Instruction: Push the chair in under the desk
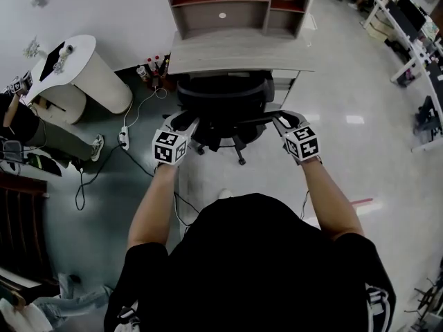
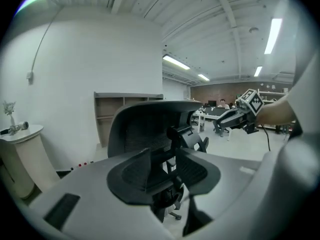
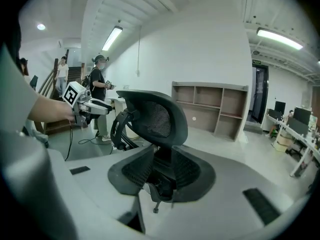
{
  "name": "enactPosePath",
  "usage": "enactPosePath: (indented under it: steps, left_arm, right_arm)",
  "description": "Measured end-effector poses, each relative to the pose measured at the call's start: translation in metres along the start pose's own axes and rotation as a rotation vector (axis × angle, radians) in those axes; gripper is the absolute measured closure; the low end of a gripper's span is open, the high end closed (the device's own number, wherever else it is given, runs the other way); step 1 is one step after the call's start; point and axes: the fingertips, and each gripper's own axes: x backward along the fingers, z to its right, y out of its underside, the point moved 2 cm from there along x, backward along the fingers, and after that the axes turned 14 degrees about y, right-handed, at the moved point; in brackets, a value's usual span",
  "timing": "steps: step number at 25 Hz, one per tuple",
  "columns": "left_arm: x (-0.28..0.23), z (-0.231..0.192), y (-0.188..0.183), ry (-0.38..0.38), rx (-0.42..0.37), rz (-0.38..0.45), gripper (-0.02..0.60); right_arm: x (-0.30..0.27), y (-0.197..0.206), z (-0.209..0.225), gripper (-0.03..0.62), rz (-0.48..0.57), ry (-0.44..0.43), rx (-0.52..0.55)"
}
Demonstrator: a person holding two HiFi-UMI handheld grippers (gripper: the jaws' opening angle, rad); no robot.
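the chair point(image 1: 221, 94) stands on the floor point(image 1: 346, 95) straight ahead of the person, its seat partly under the front edge of the worktop point(image 1: 235, 55) and its mesh back facing out. a shelf unit point(image 1: 239, 5) sits on the back of the worktop.

the left tongs point(image 1: 185, 122) are at the left edge of the chair back and the right tongs point(image 1: 282, 121) at its right edge, so the chair lies between the two. from above, the tips look very near the chair; whether they touch it cannot be told.

in the left gripper view the jaws stand well apart, with the chair back seen through the gap beyond them and nothing pressed between the pads. in the right gripper view the jaws stand closer together but still parted, again with only the chair seen beyond and nothing held.

a white stand point(image 1: 83, 68) is to the left, and a power strip point(image 1: 124, 138) lies on the floor near it.
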Motion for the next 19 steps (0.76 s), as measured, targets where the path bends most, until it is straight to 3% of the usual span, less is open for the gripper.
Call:
enactPosePath:
  steps: [19]
  left_arm:
    - [0.002,0.006,0.009,-0.009,0.023,0.009,0.479]
  right_arm:
    - [0.001,0.004,0.005,0.548,0.003,-0.005,-0.134]
